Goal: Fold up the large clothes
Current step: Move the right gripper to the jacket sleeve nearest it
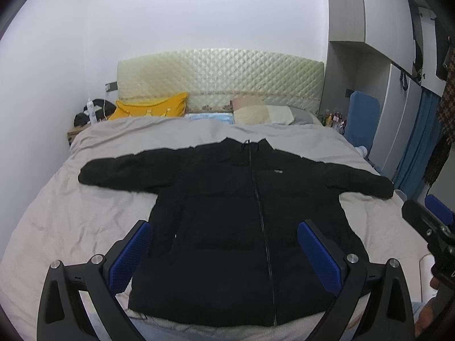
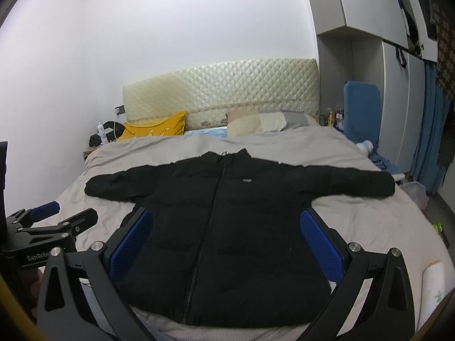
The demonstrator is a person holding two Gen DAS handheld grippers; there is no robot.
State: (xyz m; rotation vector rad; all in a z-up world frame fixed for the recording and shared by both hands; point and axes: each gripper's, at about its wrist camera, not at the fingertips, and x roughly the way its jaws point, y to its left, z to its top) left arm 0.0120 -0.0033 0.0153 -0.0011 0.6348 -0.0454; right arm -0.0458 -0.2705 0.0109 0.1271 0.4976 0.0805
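One bed (image 1: 71,213), one black jacket (image 1: 227,227) flat on it, zipped, both sleeves out, three pillows (image 1: 150,109) at headboard (image 1: 221,76), left gripper (image 1: 224,251) and right gripper (image 2: 226,244) jaws spread wide, empty, above the hem.

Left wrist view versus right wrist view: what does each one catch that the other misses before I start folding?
Only the left wrist view shows the right gripper at its right edge. Only the right wrist view shows the left gripper at its left edge and floor clutter beside the bed. Both share the black jacket spread flat, zipped, sleeves out, the yellow pillow and quilted headboard. Both grippers are open, holding nothing.
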